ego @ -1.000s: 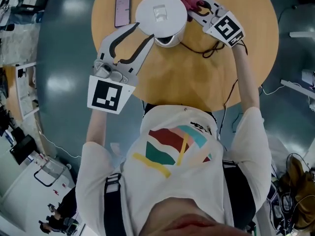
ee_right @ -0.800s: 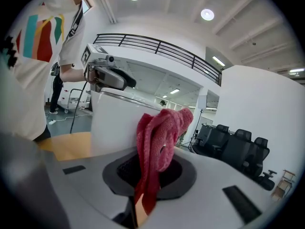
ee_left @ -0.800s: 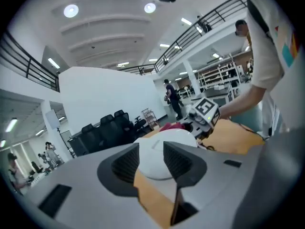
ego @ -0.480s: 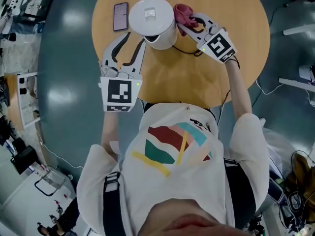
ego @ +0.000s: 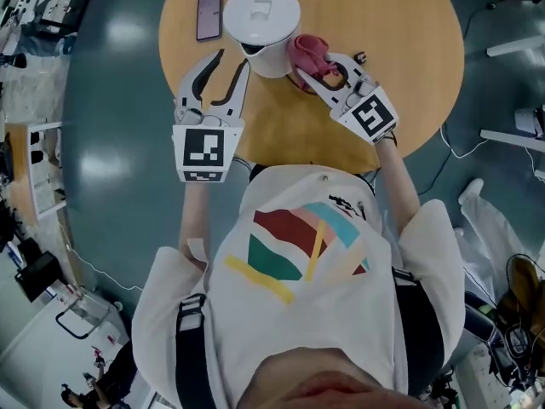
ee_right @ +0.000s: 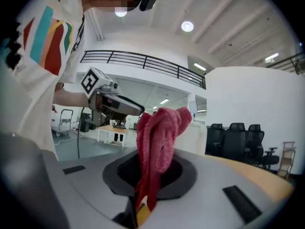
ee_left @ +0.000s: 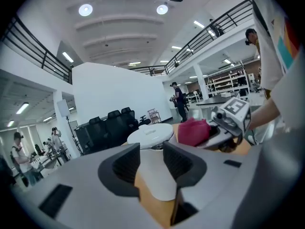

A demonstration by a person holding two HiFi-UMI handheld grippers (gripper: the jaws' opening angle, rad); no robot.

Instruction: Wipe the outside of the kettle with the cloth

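While the left tongs kept the same part-open spread as a second earlier, the right tongs had swung from the far right side of the smooth white plastic kettle round to its near right side, towards the near edge of the round pale-wood bench. They carried the crumpled pink terry cloth with them, so the cloth now lay against the kettle's lower wall where before it had sat up by the lid. The left tongs had drawn in a little towards the near left side of the kettle. Their jaws stood apart and gripped nothing, and the kettle's body showed beyond the gap. One tip was just beside the wall, but whether it touched could not be told.

The right tongs were clamped on the cloth, which rose from between the jaws in a soft, fuzzy fold and drooped over at the top. The kettle stood near the far left edge of the bench. It was glossy, with a flat round lid and a body widening towards the base. A dark flat rectangular phone lay just beside it, nearer the left edge. Both tongs were matt grey moulded shells with black ribbed pads, and each bore a cube with black-and-white square markers.
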